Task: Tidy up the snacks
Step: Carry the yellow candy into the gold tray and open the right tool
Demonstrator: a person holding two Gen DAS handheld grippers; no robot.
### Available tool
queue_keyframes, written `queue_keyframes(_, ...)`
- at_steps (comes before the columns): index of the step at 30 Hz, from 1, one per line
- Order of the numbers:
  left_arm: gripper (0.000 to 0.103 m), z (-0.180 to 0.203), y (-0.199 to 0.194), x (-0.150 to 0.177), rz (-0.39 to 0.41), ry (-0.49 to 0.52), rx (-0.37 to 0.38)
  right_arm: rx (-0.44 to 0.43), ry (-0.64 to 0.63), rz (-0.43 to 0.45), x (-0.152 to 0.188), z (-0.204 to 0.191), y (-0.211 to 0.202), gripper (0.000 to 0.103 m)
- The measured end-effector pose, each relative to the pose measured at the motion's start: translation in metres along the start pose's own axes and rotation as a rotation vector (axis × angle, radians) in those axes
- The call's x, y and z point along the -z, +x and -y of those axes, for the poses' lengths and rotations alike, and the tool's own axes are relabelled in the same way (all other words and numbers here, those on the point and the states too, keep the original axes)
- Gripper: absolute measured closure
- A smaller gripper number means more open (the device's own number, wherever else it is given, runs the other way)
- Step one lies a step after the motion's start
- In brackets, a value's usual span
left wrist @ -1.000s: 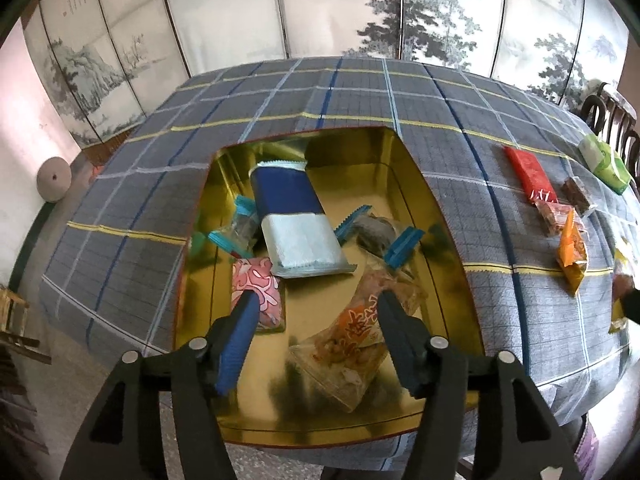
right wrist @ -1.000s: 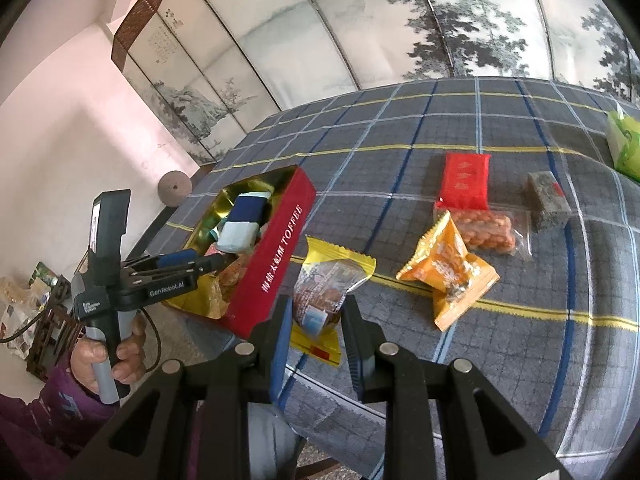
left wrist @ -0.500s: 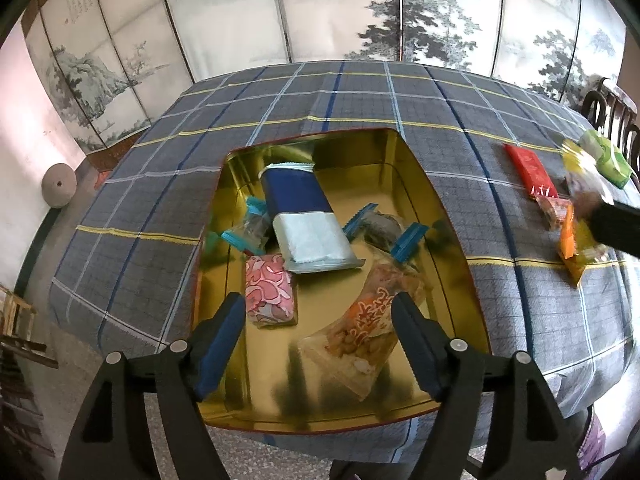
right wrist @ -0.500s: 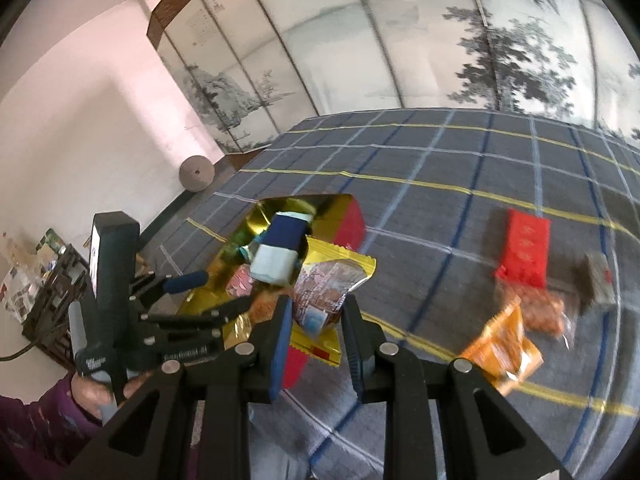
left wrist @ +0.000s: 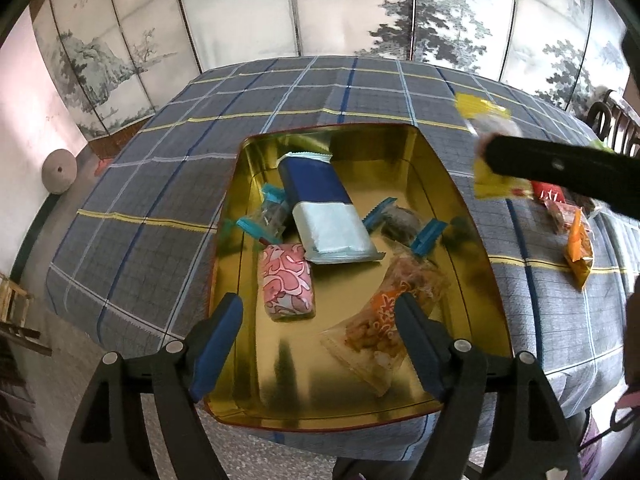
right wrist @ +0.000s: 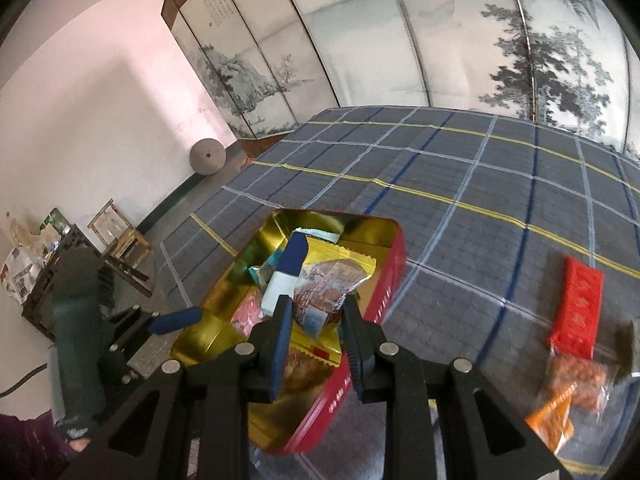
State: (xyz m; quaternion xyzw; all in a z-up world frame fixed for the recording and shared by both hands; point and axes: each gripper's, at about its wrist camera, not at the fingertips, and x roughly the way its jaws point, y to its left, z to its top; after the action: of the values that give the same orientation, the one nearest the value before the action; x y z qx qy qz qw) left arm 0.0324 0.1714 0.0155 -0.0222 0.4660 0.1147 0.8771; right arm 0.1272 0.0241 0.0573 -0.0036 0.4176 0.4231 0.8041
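Gold tin (left wrist: 476, 264): glossy mirror-like lining inside, red outer wall (right wrist: 384, 304) with pale lettering we cannot read; it sits on the table near its front edge.
Table (left wrist: 160, 248): covered in woven grey check cloth with blue, white and yellow lines.
Right tongs (right wrist: 314, 320): our black arms with blue pads are clamped on the yellow packet (right wrist: 324, 296), held above the tin's open top.
Yellow packet: crinkly foil with a clear window showing something brown, a red patch at its lower end; print too blurred for us to read.
Left tongs (left wrist: 318, 334): spread wide apart, holding nothing, hovering over the tin's near end.
In the tin: a navy-and-white flat packet (left wrist: 324, 216) with crimped ends, a pink swirl-patterned pillow pack (left wrist: 286, 288), a clear bag of orange snacks (left wrist: 384, 312), and small teal-ended sweets (left wrist: 268, 216).
On the cloth, right of the tin: a red textured packet (right wrist: 578, 304), a clear bag of nuts (right wrist: 580, 376), an orange pouch (left wrist: 580, 248).
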Motion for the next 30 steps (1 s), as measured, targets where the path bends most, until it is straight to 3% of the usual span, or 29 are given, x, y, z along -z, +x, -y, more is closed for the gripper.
queue_keyframes(15,0.025,-0.018,0.002,0.003,-0.011,-0.034,0.002,0.035,0.003,-0.077,-0.024,-0.001,0.070,0.078)
queue_keyframes(30,0.021,-0.026,0.002,0.005,-0.006,-0.053,-0.021,0.065,0.005,-0.112,-0.028,-0.001,0.096,0.078)
